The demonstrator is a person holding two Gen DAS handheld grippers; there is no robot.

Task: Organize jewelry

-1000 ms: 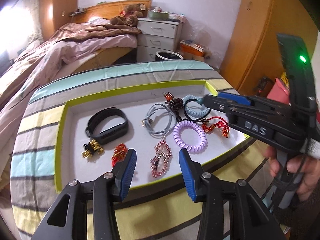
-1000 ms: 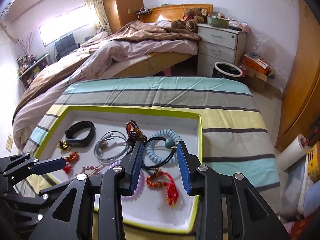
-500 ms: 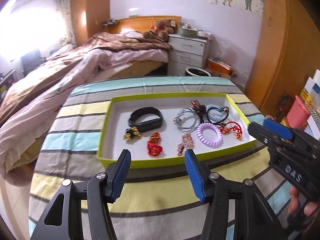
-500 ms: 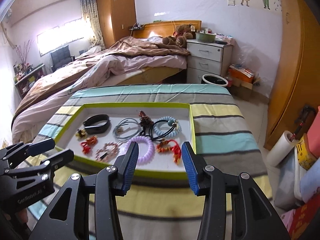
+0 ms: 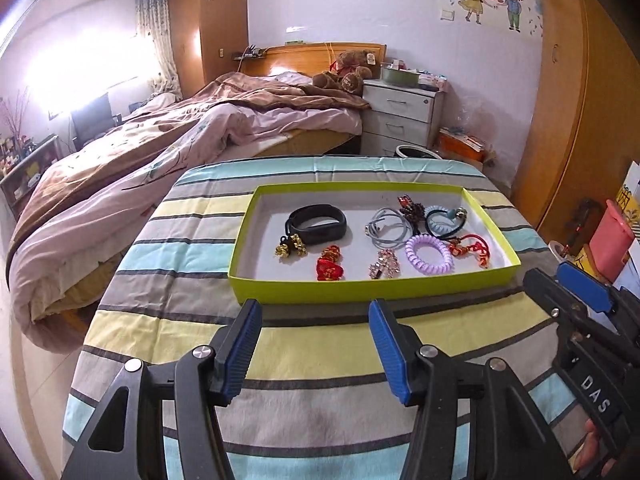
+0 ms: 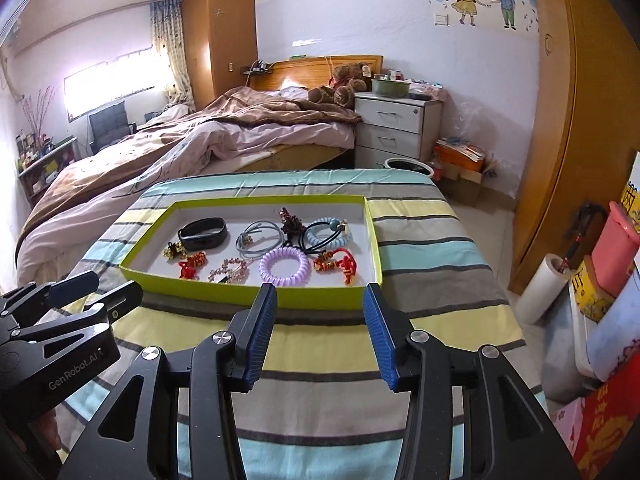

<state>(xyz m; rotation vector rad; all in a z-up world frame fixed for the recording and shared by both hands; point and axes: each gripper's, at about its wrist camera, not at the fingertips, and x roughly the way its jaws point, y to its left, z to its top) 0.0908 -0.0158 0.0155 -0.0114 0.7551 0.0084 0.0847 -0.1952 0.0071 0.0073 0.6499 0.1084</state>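
The striped table cover (image 5: 320, 360) carries the green tray (image 5: 372, 286), whose long axis runs left to right across both views. Only the right wrist view shows the paper roll (image 6: 540, 288) on the floor; only the left wrist view shows a fingertip at the lower right edge. All jewelry lies inside the tray: black band (image 5: 318, 222), purple coil tie (image 5: 428, 254), red ornament (image 5: 329, 268). The pieces around the blue coil tie (image 6: 330, 232) overlap and are hard to separate. The left gripper (image 5: 314, 344) and right gripper (image 6: 320, 332) hover short of the tray, jaws wide, nothing between them.
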